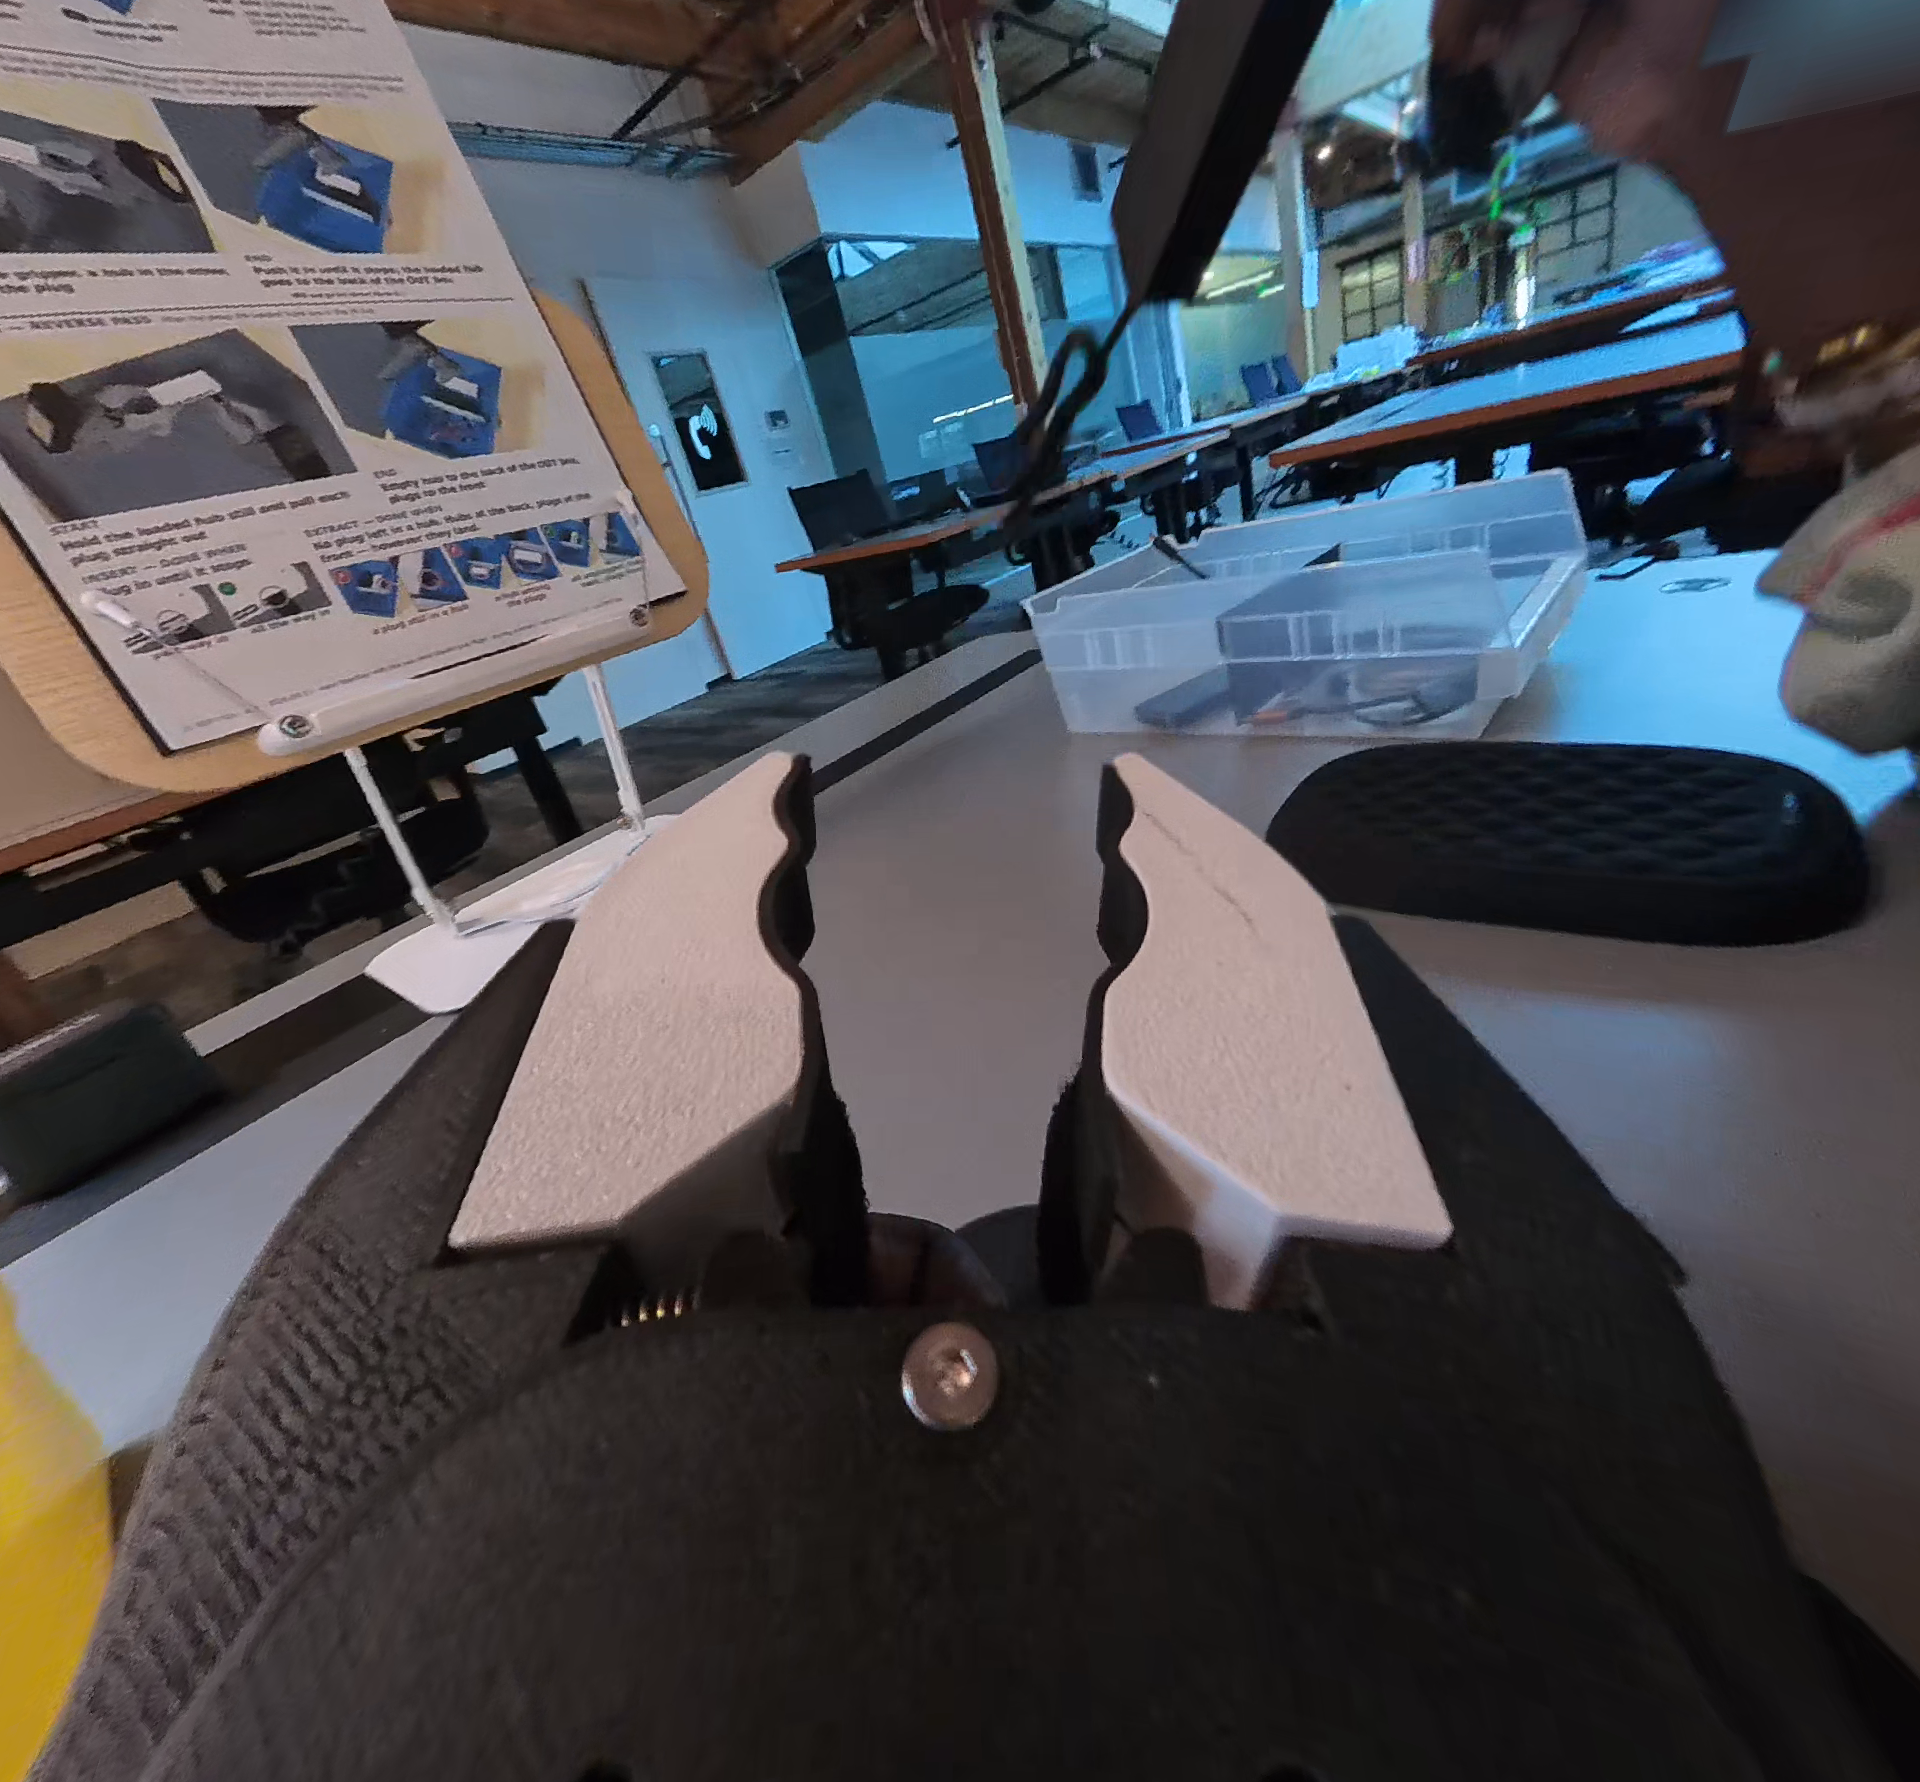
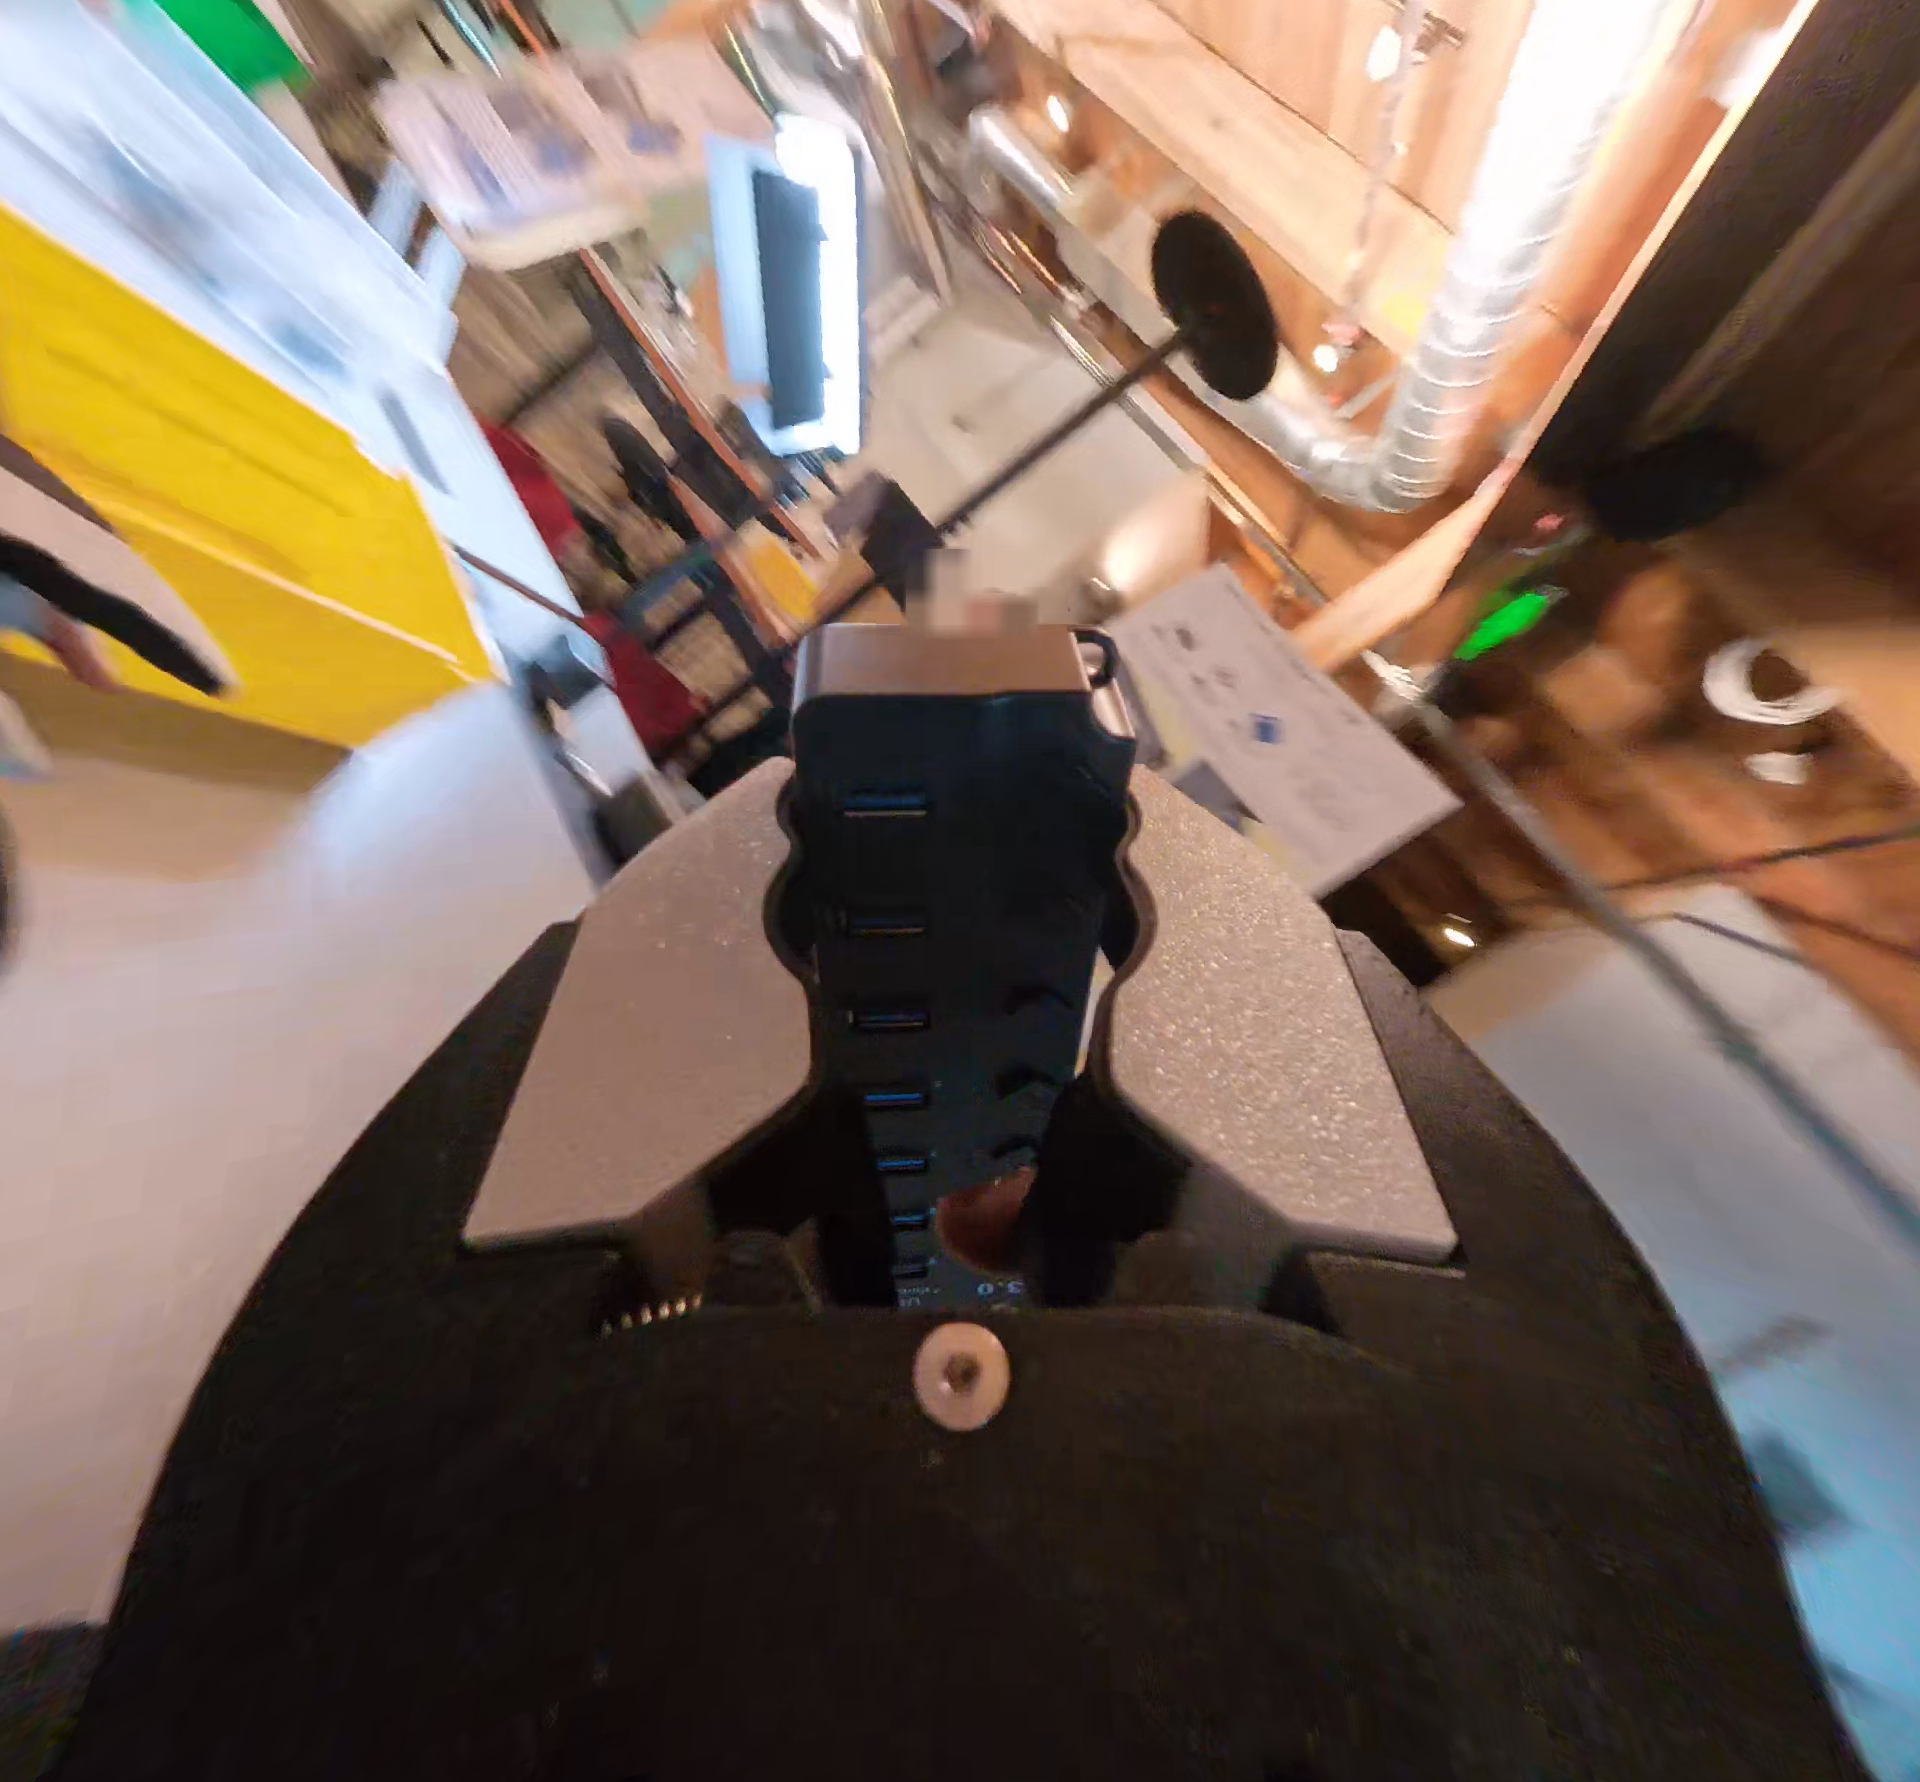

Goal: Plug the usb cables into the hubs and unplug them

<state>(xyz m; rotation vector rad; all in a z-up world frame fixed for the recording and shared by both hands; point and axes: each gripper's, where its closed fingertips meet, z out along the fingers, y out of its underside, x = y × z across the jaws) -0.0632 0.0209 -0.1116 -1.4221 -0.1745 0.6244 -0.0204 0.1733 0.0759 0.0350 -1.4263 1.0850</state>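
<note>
My right gripper [image 2: 956,782] is shut on a long black USB hub [image 2: 956,911], which lies lengthwise between the fingers with its row of several blue ports facing the camera. The ports I can see hold no plug. The same hub [image 1: 1236,70] shows in the left wrist view, held high at the upper right, with a thin black cable [image 1: 1060,402] hanging from its lower end. My left gripper [image 1: 951,787] is open and empty, low over the grey table [image 1: 935,953].
A clear plastic bin [image 1: 1309,631] with dark hubs and cables stands ahead on the right. A black wrist rest [image 1: 1569,839] lies in front of it. An instruction sheet on a stand [image 1: 291,361] is at the left. A yellow bin [image 2: 208,506] is on the left of the right wrist view. Left tips to right tips: about 25 cm.
</note>
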